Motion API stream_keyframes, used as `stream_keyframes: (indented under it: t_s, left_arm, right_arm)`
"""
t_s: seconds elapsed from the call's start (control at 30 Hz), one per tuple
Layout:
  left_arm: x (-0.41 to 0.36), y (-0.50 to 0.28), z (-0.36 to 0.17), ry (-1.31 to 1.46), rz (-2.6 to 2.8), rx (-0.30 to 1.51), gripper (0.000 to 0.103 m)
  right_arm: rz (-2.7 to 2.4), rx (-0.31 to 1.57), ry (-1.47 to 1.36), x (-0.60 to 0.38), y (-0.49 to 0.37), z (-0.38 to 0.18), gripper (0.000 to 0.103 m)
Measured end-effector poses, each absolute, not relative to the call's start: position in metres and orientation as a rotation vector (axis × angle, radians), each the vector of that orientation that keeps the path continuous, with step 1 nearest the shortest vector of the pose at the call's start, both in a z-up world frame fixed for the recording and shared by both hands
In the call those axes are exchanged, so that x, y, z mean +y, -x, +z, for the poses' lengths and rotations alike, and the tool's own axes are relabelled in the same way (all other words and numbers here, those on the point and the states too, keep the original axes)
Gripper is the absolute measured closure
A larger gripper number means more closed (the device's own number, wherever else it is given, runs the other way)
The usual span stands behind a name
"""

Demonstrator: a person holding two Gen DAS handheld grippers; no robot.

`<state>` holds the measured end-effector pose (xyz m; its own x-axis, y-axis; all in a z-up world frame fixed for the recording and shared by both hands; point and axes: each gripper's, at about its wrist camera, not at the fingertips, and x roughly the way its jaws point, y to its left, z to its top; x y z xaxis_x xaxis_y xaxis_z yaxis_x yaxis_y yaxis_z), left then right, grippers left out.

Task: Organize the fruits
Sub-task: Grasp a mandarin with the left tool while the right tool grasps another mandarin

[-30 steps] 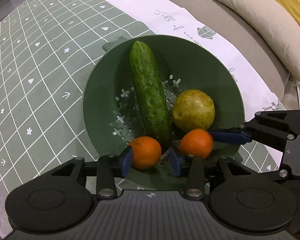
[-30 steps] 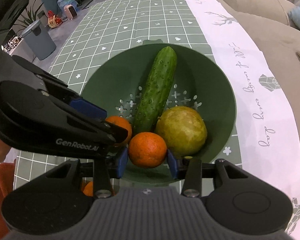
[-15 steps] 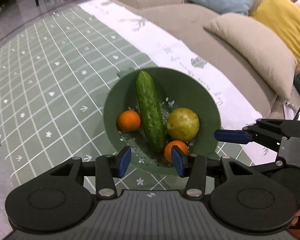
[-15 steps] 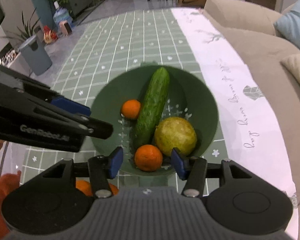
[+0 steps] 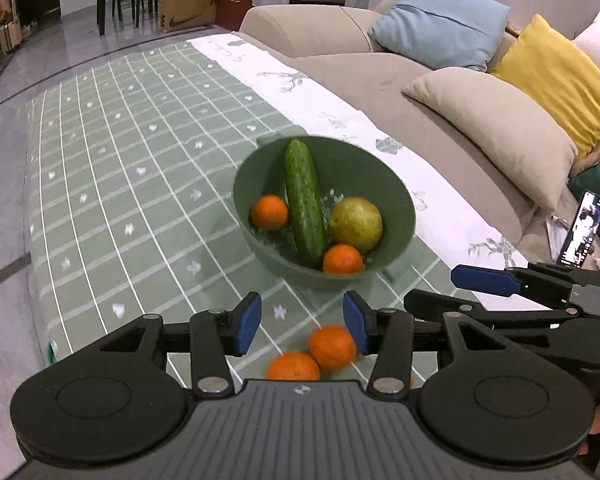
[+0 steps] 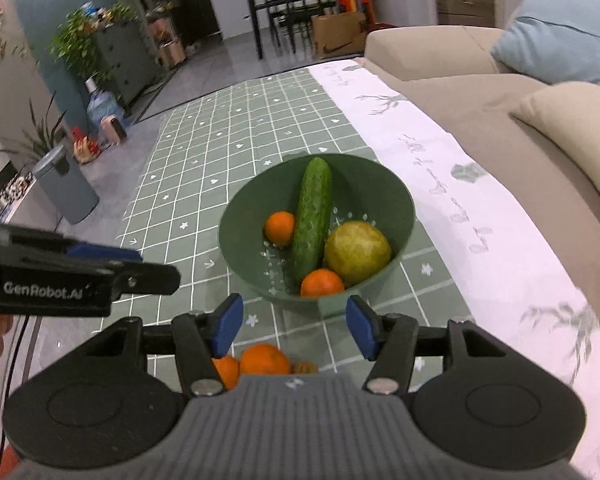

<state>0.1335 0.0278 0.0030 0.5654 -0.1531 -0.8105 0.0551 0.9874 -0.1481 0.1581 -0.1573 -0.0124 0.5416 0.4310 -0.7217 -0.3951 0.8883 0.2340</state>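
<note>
Both grippers, left and right, are seen opening, empty; loose tangerines, light and soft-skinned, are best pinched gently across the middle.

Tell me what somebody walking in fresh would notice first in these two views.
The eye lands first on the green bowl in the middle of the checked tablecloth, with a long cucumber lying between two oranges and a yellow-green pear. Next come two loose oranges on the cloth, close in front of the bowl. A beige sofa with blue and yellow cushions runs along the right.
</note>
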Motion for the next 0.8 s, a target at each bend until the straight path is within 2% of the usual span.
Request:
stream_keyframes:
  t_s: [0.57, 0.8]
  left_arm:
    - [0.032, -0.098, -0.071, 0.2, -0.091, 1.046, 0.047]
    - [0.024, -0.111, -0.088, 0.18, -0.076, 1.075, 0.041]
  right_arm:
    - [0.456, 0.923, 0.011, -0.158, -0.119, -0.069, 0.048]
    - [0.437, 0.935, 0.011, -0.162, -0.125, -0.076, 0.048]
